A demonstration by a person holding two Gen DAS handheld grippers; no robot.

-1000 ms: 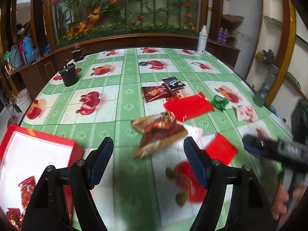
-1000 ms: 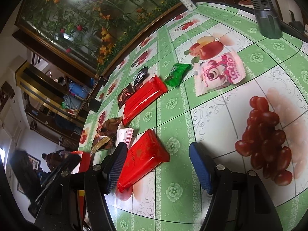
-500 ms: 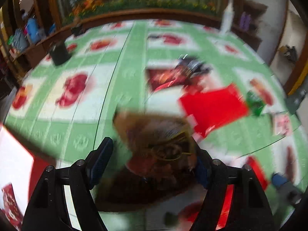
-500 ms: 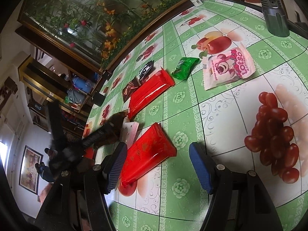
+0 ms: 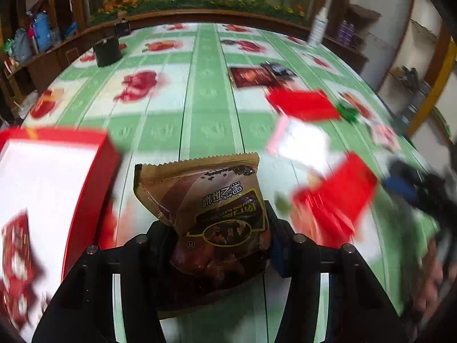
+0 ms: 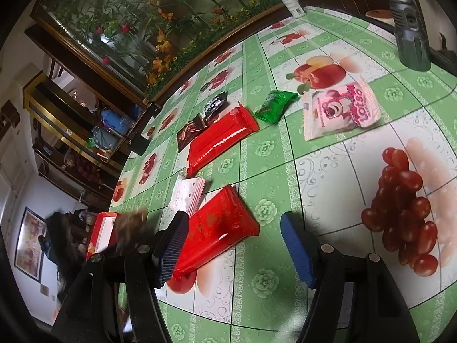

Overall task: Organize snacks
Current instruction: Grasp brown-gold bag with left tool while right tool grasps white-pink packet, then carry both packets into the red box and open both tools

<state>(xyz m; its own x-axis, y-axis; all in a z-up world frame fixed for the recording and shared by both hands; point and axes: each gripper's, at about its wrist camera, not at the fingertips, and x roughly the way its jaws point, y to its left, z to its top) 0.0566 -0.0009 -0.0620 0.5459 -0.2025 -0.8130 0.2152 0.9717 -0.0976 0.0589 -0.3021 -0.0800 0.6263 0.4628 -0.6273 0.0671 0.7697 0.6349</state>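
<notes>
The brown snack bag (image 5: 211, 217) sits between the two fingers of the left hand-held gripper (image 5: 214, 243), which has just been closing and now squeezes the bag tight. The bag is up above the green surface (image 5: 205, 100) with fruit pictures on it. Just to its left is a red box (image 5: 94, 171) with a white inside, and some red snack packs (image 5: 17, 257) lie in it.

The right hand-held gripper (image 6: 234, 245) is wide and holds nothing. It hangs over a red pack (image 6: 220, 228) that lies flat on the surface. Near that pack are a small white pack (image 6: 187, 197) and a longer red pack (image 6: 221, 140). Farther away lie a green pack (image 6: 274, 105), a pink bear bag (image 6: 340, 111) and a dark brown pack (image 6: 190, 134)
</notes>
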